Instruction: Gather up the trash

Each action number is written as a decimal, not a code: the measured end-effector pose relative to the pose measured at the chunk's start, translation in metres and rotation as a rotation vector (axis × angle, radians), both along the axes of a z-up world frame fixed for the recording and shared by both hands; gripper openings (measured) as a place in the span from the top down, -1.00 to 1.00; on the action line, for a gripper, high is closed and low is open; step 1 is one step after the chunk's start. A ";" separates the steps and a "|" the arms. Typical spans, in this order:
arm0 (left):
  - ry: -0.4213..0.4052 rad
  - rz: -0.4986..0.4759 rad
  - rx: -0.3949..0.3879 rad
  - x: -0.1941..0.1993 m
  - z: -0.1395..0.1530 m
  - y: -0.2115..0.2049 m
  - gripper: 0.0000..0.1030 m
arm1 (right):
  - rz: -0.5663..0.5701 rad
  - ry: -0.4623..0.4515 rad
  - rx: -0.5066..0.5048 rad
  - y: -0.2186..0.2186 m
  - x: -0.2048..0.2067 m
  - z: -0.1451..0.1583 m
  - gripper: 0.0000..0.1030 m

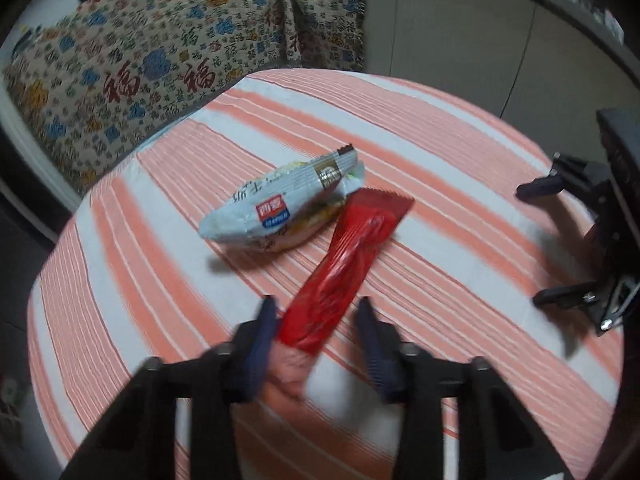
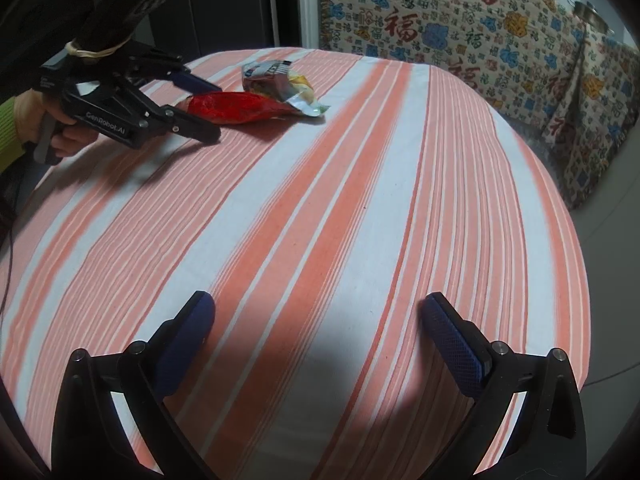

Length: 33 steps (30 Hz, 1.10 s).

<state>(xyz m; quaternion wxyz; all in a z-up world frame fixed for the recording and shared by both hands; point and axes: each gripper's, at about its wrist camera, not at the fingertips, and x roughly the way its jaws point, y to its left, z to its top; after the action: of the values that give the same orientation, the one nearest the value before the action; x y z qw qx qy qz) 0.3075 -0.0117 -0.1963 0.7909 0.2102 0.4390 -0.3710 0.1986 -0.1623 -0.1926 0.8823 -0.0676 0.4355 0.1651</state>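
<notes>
A long red wrapper (image 1: 352, 248) (image 2: 240, 108) lies on the striped tablecloth, its far end resting against a crumpled pale blue snack packet (image 1: 280, 208) (image 2: 276, 80). My left gripper (image 1: 318, 312) (image 2: 216, 111) straddles the wrapper's near end. Its jaws are narrowed: the left pad sits at the wrapper's edge and a gap shows beside the right pad. The left wrist view is motion-blurred. My right gripper (image 2: 316, 304) (image 1: 536, 244) hovers wide open over bare cloth, well away from both pieces of trash.
The round table's orange-and-white striped cloth (image 2: 360, 200) (image 1: 440, 160) drops off at its edges. A patterned fabric-covered seat (image 2: 480, 20) (image 1: 120, 60) stands just behind the table. A hand in a green sleeve (image 2: 60, 132) holds the left gripper. A thin cable (image 2: 8, 240) hangs at the left.
</notes>
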 end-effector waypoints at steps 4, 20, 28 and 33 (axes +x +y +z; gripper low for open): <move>0.022 0.103 -0.044 -0.029 0.004 0.012 0.59 | 0.000 0.000 0.000 0.000 0.000 0.000 -0.99; -0.017 0.632 -0.112 -0.119 -0.002 0.049 -0.36 | 0.000 0.001 0.003 0.000 0.002 0.001 -0.99; -0.075 0.616 -0.073 -0.113 -0.017 0.045 -0.48 | 0.021 0.000 -0.005 -0.004 0.011 0.007 -0.99; -0.094 0.608 -0.077 -0.113 -0.019 0.044 -0.57 | 0.060 0.033 -0.023 -0.002 0.067 0.002 -1.00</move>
<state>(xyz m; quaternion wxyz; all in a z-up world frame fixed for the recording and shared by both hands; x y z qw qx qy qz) 0.1941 0.0325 -0.2155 0.8925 0.0558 0.4302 -0.1234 0.2657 -0.1638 -0.1905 0.8689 -0.0881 0.4497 0.1875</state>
